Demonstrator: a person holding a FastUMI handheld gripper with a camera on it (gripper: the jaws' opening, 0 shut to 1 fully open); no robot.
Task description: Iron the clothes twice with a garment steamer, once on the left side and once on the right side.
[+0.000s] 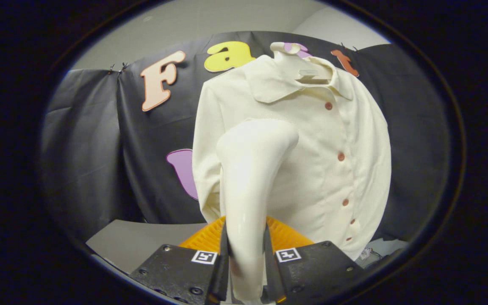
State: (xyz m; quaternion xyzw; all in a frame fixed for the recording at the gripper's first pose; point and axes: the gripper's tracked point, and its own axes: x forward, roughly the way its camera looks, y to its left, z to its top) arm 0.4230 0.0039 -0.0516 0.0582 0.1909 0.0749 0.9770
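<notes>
A cream garment steamer stands upright between my two fingers, its handle clamped at the bottom and its head bent toward the shirt. My gripper is shut on the steamer's handle. Just beyond the steamer hangs a cream button-up shirt with brownish buttons, on a pale hanger. The steamer head sits in front of the shirt's left half, at chest height; whether it touches the fabric I cannot tell. The steamer hides part of the shirt's left front.
The black cloth wall hangs behind the shirt. A grey table surface lies below and to the left of my fingers. Some small items sit low beside the shirt's right hem.
</notes>
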